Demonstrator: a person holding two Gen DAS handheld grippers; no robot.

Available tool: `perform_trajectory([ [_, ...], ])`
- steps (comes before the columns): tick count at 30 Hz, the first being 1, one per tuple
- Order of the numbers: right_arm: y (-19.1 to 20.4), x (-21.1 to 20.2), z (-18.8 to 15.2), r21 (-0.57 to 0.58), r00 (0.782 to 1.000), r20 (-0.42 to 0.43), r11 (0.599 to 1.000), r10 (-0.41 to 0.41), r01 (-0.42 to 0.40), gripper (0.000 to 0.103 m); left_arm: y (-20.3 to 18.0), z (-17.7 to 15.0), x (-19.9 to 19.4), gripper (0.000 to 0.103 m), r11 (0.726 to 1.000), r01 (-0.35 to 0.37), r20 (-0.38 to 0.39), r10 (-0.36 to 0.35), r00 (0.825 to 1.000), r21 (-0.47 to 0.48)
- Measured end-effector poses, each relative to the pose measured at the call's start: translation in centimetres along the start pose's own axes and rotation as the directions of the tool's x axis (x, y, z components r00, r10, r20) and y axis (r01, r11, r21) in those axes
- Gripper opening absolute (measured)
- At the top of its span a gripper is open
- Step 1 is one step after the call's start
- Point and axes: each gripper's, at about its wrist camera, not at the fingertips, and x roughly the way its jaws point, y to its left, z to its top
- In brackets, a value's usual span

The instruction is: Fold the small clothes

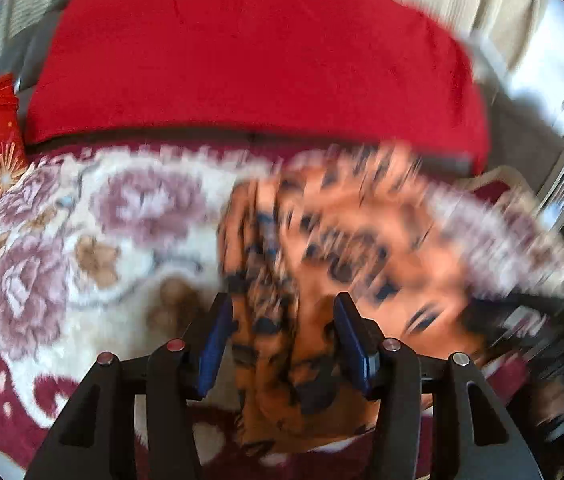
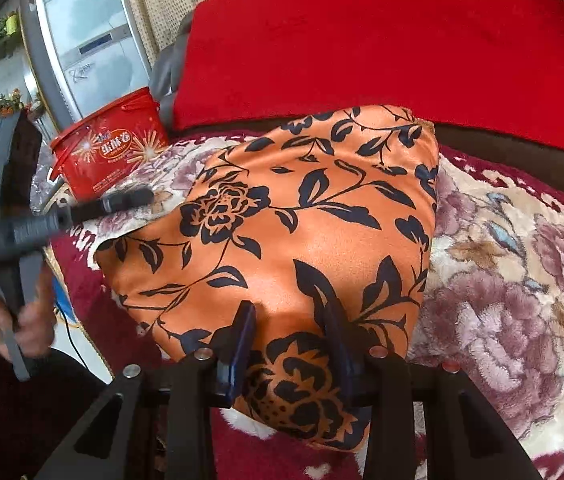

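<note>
An orange satin cloth with a black flower print (image 2: 306, 216) lies spread, smooth and folded, on a flowered plush blanket (image 2: 522, 280). My right gripper (image 2: 290, 332) stands open low over its near edge. The print runs flat between and under the blue pads (image 2: 242, 344). In the left wrist view the same cloth (image 1: 346, 240) is motion-blurred, and a bunched strip of it passes between the jaws of my left gripper (image 1: 282, 320). These are apart, and the left pad (image 1: 216, 340) stands clear of the fabric. The right wrist view shows the left gripper blurred at the far left, held by a person's hand (image 2: 26, 324).
A red cushion or backrest (image 1: 242, 48) rises behind the blanket. A red snack tub (image 2: 110, 152) stands at the blanket's far left, next to a grey garment (image 2: 170, 68). Beige curtain and a window sit behind. A thin cable (image 2: 70, 336) hangs near the hand.
</note>
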Motion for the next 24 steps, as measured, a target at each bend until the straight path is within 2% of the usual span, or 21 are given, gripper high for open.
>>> perform_trajectory([
  [1,-0.2,-0.2,0.8,0.013,1.000,-0.009,1.000,0.018,-0.018,0.040,-0.1,-0.2,1.1,0.054,0.999,-0.047,-0.049,0.047,0.998,0.007],
  [2,-0.5,-0.6,2.2,0.038,0.999,-0.004,0.999,0.038,-0.038,0.040,0.2,-0.4,1.9,0.056,0.998,-0.060,-0.084,0.059,0.995,-0.002],
  [3,-0.8,-0.7,3.4,0.052,0.999,0.004,0.998,0.038,-0.039,0.040,0.6,-0.3,2.2,0.056,0.999,-0.036,-0.100,0.032,0.994,-0.037],
  [5,-1.4,-0.1,6.3,0.069,1.000,0.005,0.998,0.000,0.000,0.040,1.4,0.1,1.8,0.056,0.996,0.005,-0.090,-0.013,0.996,-0.086],
  [7,-2.0,1.8,9.6,0.078,1.000,-0.014,0.997,-0.017,0.018,0.040,2.0,0.2,1.9,0.057,0.994,0.004,-0.087,-0.013,0.996,-0.106],
  [9,-2.6,4.2,12.0,0.112,0.998,-0.056,0.994,-0.013,0.019,0.040,2.0,0.2,2.2,0.057,0.995,0.008,-0.094,-0.018,0.995,-0.101],
  [11,-3.2,7.5,14.0,0.136,0.993,-0.104,0.989,-0.048,0.062,0.040,1.6,0.2,2.4,0.057,0.997,-0.003,-0.089,-0.004,0.996,-0.073],
  [15,-4.8,13.6,15.1,0.167,0.977,-0.208,0.983,-0.046,0.082,0.040,0.8,0.2,2.7,0.057,0.999,-0.028,-0.079,0.026,0.997,-0.030],
  [16,-5.1,14.0,15.3,0.181,0.978,-0.204,0.981,-0.039,0.077,0.040,1.1,0.4,2.9,0.057,0.999,-0.026,-0.081,0.023,0.996,-0.030],
  [19,-5.9,12.8,15.5,0.250,0.987,-0.164,0.967,0.001,0.041,0.039,1.0,0.4,2.8,0.057,0.999,-0.026,-0.077,0.024,0.997,-0.022],
  [24,-5.2,7.1,13.9,0.221,0.998,-0.067,0.975,0.015,0.000,0.039,0.2,0.3,2.4,0.058,0.997,-0.079,-0.049,0.080,0.996,0.020],
])
